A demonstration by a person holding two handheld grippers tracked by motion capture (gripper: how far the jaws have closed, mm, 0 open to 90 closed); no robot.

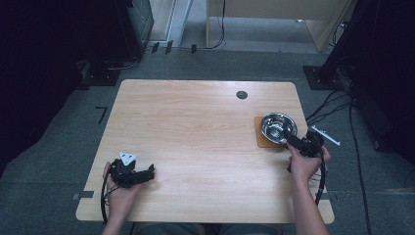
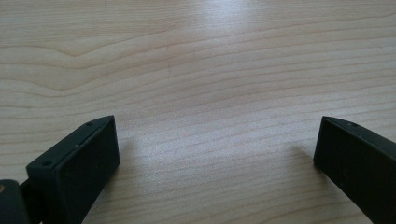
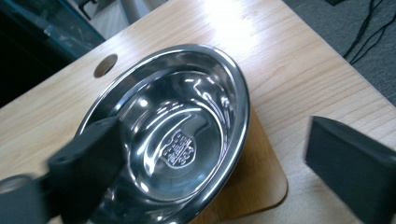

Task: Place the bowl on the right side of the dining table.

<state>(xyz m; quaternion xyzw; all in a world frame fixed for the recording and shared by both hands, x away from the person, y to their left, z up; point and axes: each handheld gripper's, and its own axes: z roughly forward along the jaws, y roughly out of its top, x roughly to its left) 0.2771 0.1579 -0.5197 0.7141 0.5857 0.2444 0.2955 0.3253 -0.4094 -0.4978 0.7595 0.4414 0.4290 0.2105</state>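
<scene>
Pale wooden table [image 1: 195, 127] spans the scene. At seven o'clock the left gripper [image 1: 147, 174] lies low, jaws wide over bare wood. At three o'clock the right gripper [image 1: 289, 139], jaws spread, straddles the near rim of a shiny steel bowl [image 3: 187, 135] (empty) on a brown square coaster [image 3: 261, 182].

A: Black left tongs [image 1: 147, 174], boxy, with a grey three-cornered plate [image 1: 128, 157] on top and a black cable [image 1: 103, 198] looping off the back.

B: Small screw holes along the flat rectangular fingers [image 2: 74, 163]. Matte black too.

A: Right tongs [image 1: 293, 141]: black again, thick black cable [image 1: 321, 178], a pale grey bracket [image 1: 325, 135] jutting sideways.

B: Forearms bare, no sleeves.
</scene>
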